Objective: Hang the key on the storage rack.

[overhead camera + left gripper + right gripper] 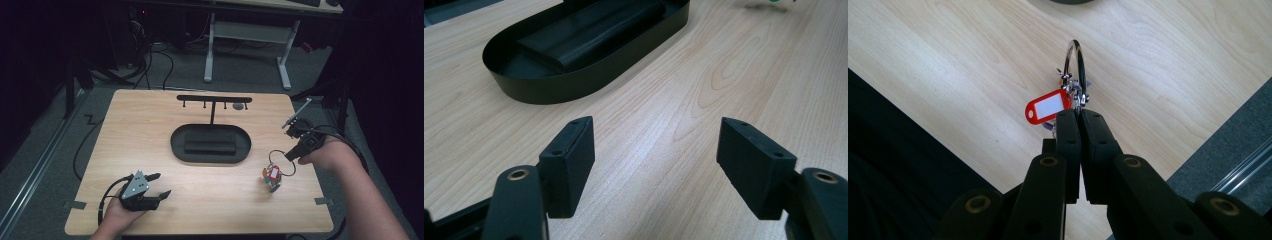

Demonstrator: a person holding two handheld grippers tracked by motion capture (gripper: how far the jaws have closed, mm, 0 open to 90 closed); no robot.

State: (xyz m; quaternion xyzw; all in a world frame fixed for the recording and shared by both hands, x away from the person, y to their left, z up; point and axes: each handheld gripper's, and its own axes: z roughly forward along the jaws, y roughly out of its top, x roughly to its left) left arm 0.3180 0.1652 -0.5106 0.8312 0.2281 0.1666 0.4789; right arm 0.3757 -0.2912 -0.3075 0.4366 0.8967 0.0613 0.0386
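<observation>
A metal key ring (1075, 55) carries a red tag with a white label (1048, 107) and several small keys. My right gripper (1079, 114) is shut on the ring, with the jaws pressed together around the wire. In the high view the right gripper (289, 157) is at the table's right side, and the colourful bunch (272, 177) hangs below the ring (282, 162), just above the wood. My left gripper (164, 184) rests low at the front left with its jaws wide apart. Nothing lies between the left gripper's jaws (656, 150); they point toward the tray.
A black oval tray (175, 142) with a raised black block inside sits mid-table, and its rim (574, 85) is ahead of the left gripper. Behind it stands a black T-shaped rack (214, 100) with small hooks. The table's right edge is close to the right hand.
</observation>
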